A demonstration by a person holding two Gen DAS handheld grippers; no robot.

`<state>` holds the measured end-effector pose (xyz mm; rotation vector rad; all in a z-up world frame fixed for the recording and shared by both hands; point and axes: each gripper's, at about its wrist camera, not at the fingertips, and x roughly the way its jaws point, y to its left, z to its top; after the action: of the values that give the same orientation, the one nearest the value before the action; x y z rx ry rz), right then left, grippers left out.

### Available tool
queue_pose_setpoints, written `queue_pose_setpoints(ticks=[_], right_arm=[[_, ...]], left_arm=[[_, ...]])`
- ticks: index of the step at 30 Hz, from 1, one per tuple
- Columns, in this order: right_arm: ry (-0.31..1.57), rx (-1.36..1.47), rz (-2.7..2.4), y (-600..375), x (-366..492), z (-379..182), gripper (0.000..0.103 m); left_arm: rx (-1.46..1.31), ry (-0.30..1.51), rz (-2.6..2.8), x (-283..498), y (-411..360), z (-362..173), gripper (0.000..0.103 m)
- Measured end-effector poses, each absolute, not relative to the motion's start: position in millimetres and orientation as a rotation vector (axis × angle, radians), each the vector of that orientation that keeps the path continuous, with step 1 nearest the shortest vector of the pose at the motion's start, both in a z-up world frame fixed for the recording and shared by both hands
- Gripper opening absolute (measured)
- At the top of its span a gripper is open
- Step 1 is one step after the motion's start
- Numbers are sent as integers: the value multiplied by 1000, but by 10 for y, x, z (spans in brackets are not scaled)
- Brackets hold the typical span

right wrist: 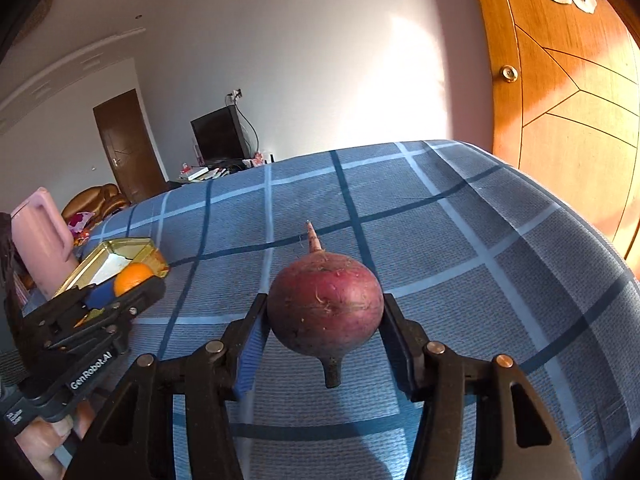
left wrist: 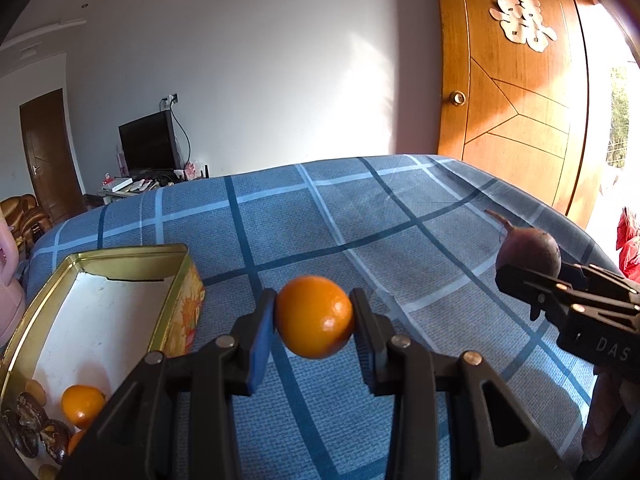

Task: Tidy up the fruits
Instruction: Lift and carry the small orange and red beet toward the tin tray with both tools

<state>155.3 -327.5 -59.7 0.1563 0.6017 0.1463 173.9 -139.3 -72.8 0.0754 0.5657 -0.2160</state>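
Observation:
My left gripper (left wrist: 314, 316) is shut on an orange (left wrist: 315, 317) and holds it above the blue checked cloth, just right of a gold tin box (left wrist: 176, 280). The tin holds another orange (left wrist: 82, 406) and several dark brown fruits (left wrist: 32, 420). My right gripper (right wrist: 324, 316) is shut on a round dark red beet (right wrist: 325, 308) with a thin root tip pointing away. The beet (left wrist: 528, 254) and right gripper also show at the right of the left wrist view. The left gripper with its orange (right wrist: 133, 277) and the tin (right wrist: 116, 258) show at the left of the right wrist view.
The blue checked cloth (left wrist: 400, 220) covers the table. A pink jug (right wrist: 40, 236) stands left of the tin. A wooden door (left wrist: 516, 92) is at the right behind the table's far edge. A TV (left wrist: 148, 146) stands by the far wall.

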Motion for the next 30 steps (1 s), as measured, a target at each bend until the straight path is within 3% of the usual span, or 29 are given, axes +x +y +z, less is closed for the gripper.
queue_pose_setpoints(ticks=[30], right_arm=[[509, 80, 415, -1976, 1206, -235, 56]], left_arm=[[-11, 523, -93, 1162, -289, -423, 38]])
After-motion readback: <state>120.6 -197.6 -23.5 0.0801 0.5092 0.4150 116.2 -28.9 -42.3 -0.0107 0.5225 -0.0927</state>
